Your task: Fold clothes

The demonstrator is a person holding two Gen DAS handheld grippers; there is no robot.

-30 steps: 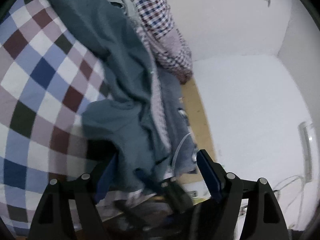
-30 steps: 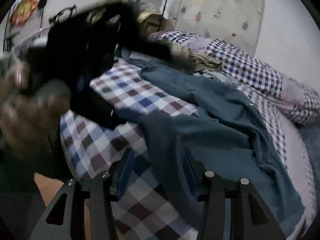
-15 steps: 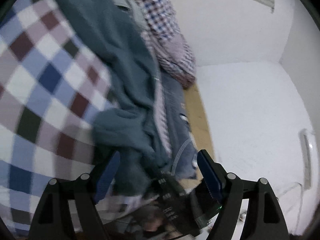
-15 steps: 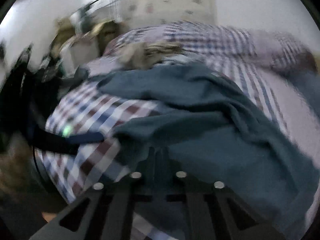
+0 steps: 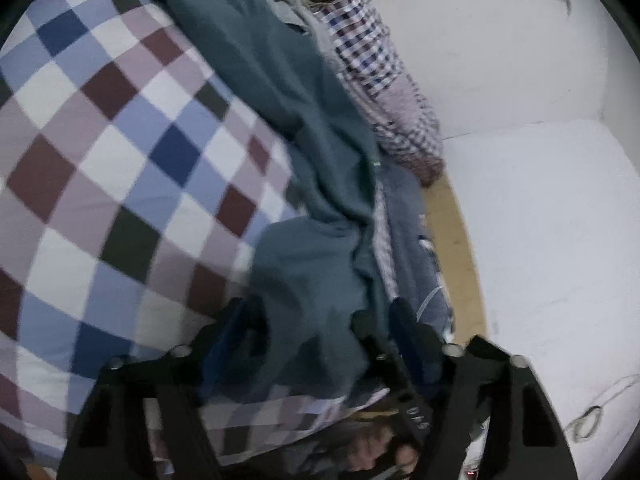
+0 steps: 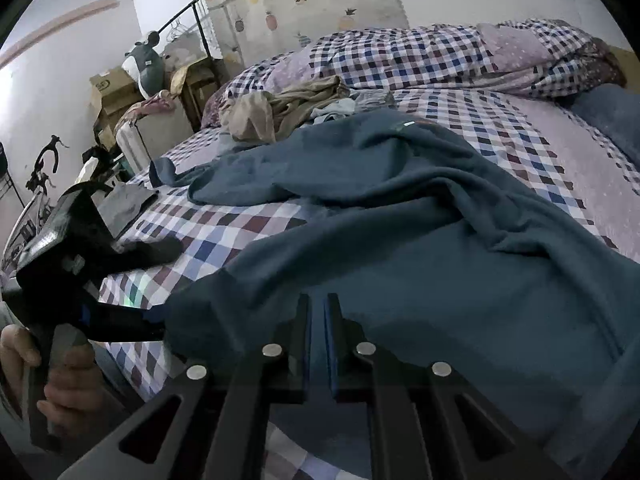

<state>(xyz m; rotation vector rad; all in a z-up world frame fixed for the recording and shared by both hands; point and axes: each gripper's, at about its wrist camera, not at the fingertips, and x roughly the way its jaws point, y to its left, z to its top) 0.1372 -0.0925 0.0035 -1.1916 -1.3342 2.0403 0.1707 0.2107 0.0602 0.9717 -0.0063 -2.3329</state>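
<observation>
A large teal garment [image 6: 420,248] lies spread and rumpled across the checked bedsheet [image 6: 240,236]. My right gripper [image 6: 318,320] is shut on its near hem, the blue pads pressed almost together with cloth between them. The left gripper [image 6: 172,286], held by a hand [image 6: 56,380], sits at the garment's near left corner. In the left wrist view the left gripper [image 5: 320,320] is open, and a bunched fold of the teal garment [image 5: 312,280] lies between its fingers over the checked sheet [image 5: 120,160].
A heap of beige clothes [image 6: 288,108] and a rolled checked duvet [image 6: 440,52] lie at the bed's far side. Blue denim [image 5: 412,248] sits by the wooden bed edge [image 5: 452,240] against a white wall [image 5: 540,240]. Boxes and a plush toy [image 6: 148,64] stand beyond the bed.
My right gripper was open a second ago and has shut on the teal garment's hem. The left gripper has stayed open and moved in over the garment's corner.
</observation>
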